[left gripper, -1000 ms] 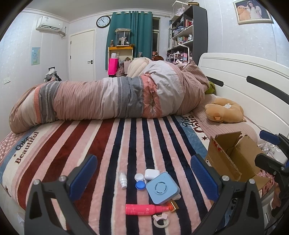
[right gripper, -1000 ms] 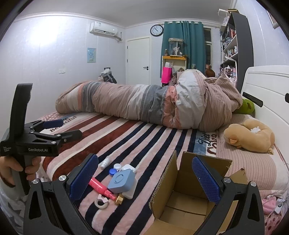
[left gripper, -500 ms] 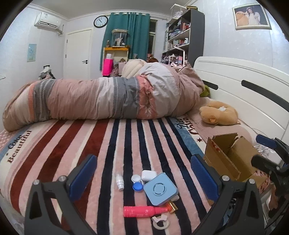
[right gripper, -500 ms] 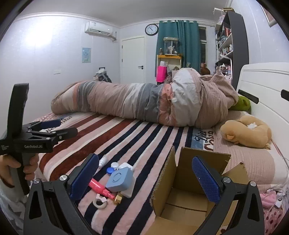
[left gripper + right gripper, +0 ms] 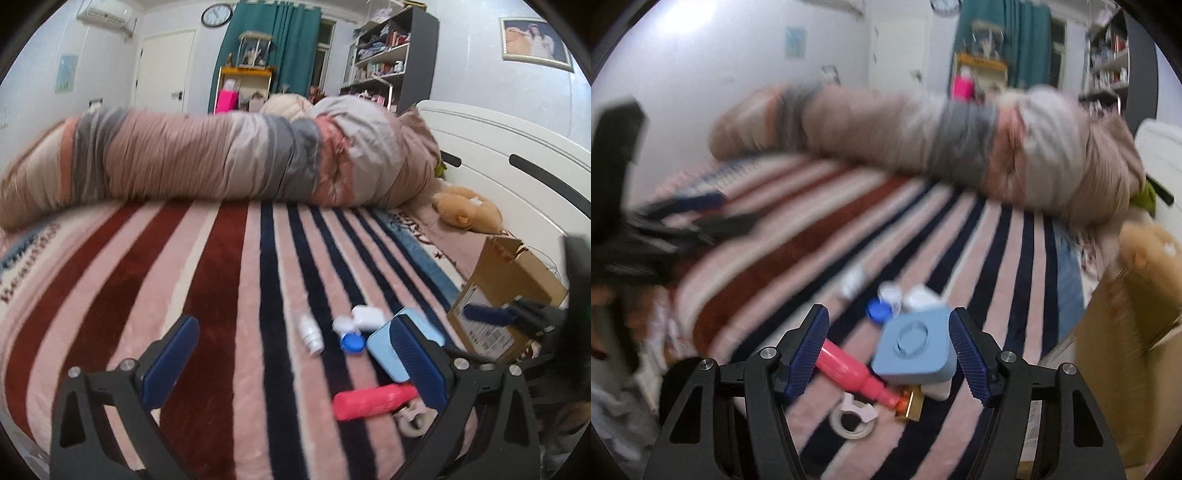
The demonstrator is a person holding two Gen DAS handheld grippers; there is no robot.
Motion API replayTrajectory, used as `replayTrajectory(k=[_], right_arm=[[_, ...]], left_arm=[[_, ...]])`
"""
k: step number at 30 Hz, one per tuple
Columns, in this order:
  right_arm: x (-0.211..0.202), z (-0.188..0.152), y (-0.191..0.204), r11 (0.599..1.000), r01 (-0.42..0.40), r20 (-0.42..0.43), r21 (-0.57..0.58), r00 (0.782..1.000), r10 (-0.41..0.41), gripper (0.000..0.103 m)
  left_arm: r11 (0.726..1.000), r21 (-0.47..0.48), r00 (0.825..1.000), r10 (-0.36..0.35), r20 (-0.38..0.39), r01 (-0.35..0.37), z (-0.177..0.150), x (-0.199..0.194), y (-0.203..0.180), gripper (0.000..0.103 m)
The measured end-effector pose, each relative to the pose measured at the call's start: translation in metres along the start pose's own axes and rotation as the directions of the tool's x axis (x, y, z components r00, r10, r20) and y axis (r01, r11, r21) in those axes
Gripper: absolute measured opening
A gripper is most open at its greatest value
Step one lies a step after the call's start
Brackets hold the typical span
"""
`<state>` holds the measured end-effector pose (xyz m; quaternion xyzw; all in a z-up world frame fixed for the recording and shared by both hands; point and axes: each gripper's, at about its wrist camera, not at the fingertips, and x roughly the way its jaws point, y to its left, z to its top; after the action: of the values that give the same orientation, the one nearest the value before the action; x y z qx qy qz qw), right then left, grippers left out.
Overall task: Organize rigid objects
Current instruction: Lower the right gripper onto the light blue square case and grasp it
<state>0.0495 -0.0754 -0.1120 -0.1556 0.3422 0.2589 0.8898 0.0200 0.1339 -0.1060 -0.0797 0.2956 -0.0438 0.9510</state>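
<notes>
Small rigid objects lie in a cluster on the striped blanket (image 5: 236, 280): a light blue square box (image 5: 916, 347), a pink tube (image 5: 849, 371), a white ring (image 5: 851, 419), a blue cap (image 5: 878, 310), a white case (image 5: 919, 297) and a small white bottle (image 5: 310, 332). My right gripper (image 5: 888, 349) is open, its jaws on either side of the blue box and the pink tube, not touching them. My left gripper (image 5: 291, 360) is open and empty, just left of the cluster. An open cardboard box (image 5: 506, 291) stands at the right.
A rolled quilt (image 5: 221, 158) lies across the far side of the bed. A plush toy (image 5: 467, 210) rests by the white headboard (image 5: 517, 147). The blanket left of the cluster is bare. The right wrist view is blurred.
My right gripper has swung left from over the cardboard box to the cluster, and its jaws have narrowed around the blue box. My left gripper has shifted left, so the cluster sits to its right.
</notes>
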Motion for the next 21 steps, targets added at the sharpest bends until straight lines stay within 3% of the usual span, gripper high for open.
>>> replayTrajectory(k=[4,8,12,13,15,19,21], right_arm=[[0.059,-0.020,-0.003,0.993,0.115,-0.126,-0.014,0.985,-0.116,0.068],[0.084,-0.025,-0.003,0.984,0.175,-0.154,-0.040,0.972,-0.179,0.080],[0.098,-0.025,0.003,0.971,0.215,-0.170,-0.108,0.958,-0.231,0.081],[0.096,-0.024,0.001,0.971,0.214,-0.172,-0.106,0.958,-0.230,0.080],[0.088,-0.020,-0.010,0.971,0.231,-0.151,-0.065,0.959,-0.238,0.061],[0.081,-0.018,-0.037,0.987,0.129,-0.169,0.092,0.979,-0.112,0.061],[0.081,-0.018,-0.049,0.982,0.121,-0.181,0.146,0.979,-0.094,0.064]], left_arm=[[0.999,0.002,0.999,-0.038,-0.018,0.038,-0.009,0.012,0.009,0.103],[0.998,0.018,0.998,-0.052,-0.034,0.052,-0.014,0.025,0.012,0.103],[0.997,0.007,0.996,-0.079,-0.037,0.079,-0.016,0.028,0.012,0.103],[0.997,0.006,0.996,-0.081,-0.037,0.081,-0.016,0.028,0.011,0.102],[0.997,0.008,0.996,-0.082,-0.034,0.082,-0.016,0.027,0.012,0.103],[0.996,0.005,0.995,-0.090,-0.029,0.090,-0.016,0.025,0.011,0.103],[0.996,0.007,0.996,-0.085,-0.028,0.085,-0.017,0.023,0.011,0.103]])
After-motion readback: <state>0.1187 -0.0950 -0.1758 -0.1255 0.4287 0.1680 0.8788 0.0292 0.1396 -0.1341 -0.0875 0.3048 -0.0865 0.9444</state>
